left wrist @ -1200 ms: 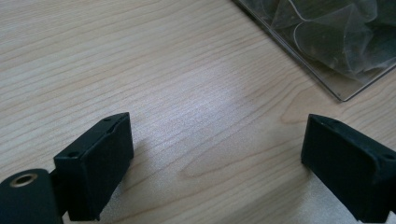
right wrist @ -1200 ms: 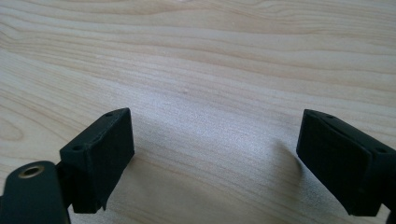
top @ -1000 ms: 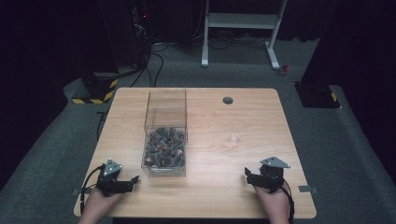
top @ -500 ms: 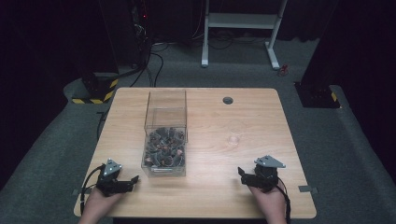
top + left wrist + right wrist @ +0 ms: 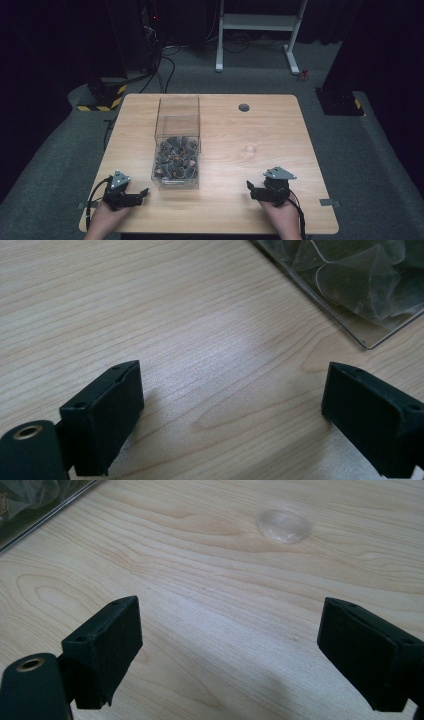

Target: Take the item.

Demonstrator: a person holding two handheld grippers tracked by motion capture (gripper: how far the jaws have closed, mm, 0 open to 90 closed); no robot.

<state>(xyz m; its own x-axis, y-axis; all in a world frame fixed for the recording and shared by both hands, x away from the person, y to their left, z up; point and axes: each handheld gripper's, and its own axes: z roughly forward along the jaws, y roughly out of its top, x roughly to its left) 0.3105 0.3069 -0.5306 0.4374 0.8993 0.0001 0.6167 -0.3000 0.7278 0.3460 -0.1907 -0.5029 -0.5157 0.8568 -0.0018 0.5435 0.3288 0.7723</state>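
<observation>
The surface is pale wood with wavy brown grain. On it, the box is clear, its contents dark grey-brown with coppery flecks. Right of the box lies a colourless, see-through disc. Each gripper, left and right, is black with a grey plate.

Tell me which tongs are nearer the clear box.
Left. The left tongs sit just off the clear box at its near left corner; the right tongs are farther off, to its right across bare table.
</observation>
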